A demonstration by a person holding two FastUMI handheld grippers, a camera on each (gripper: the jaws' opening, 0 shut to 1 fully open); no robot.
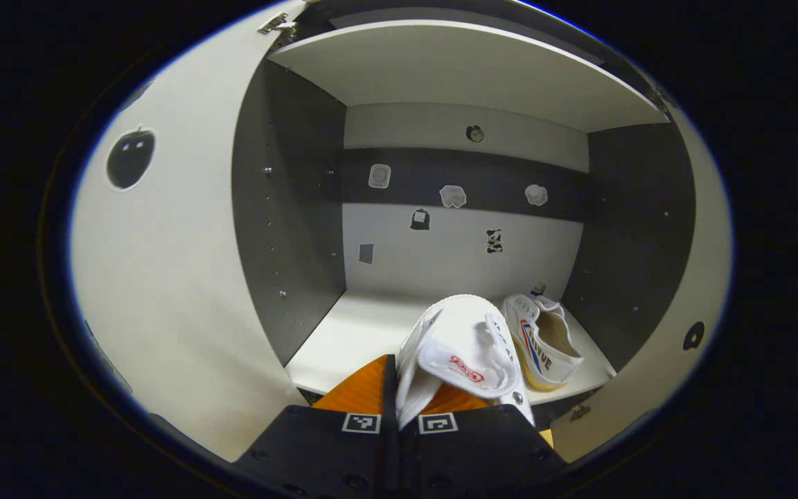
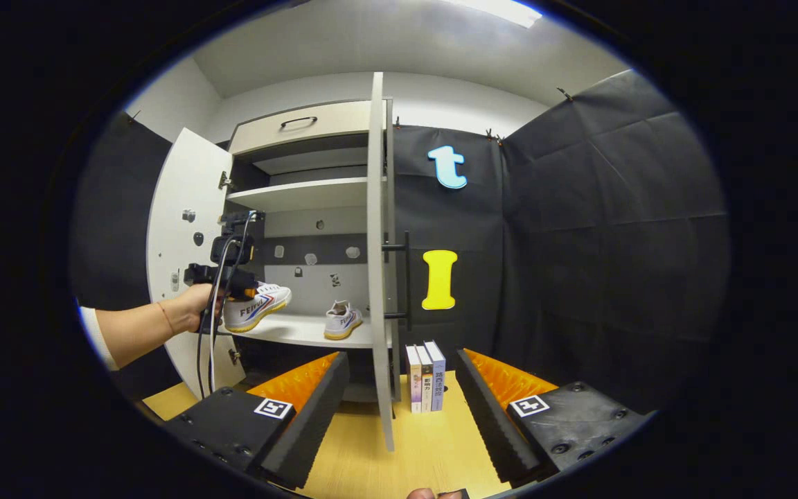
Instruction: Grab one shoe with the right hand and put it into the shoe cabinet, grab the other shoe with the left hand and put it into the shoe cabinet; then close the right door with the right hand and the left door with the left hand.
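Observation:
My left gripper is shut on a white shoe, pinching its upper just in front of the cabinet's lower shelf. The other white shoe stands on that shelf at the right, toe toward the back. In the right gripper view a hand holds the left gripper with its shoe in the air at the shelf's left front, and the second shoe rests farther right. My right gripper stands open and empty, back from the cabinet over the wooden floor.
Both cabinet doors stand open: the left door swung wide, the right door edge-on straight ahead of my right gripper, its black handle on the right face. Three books stand upright by its foot. An upper shelf roofs the compartment.

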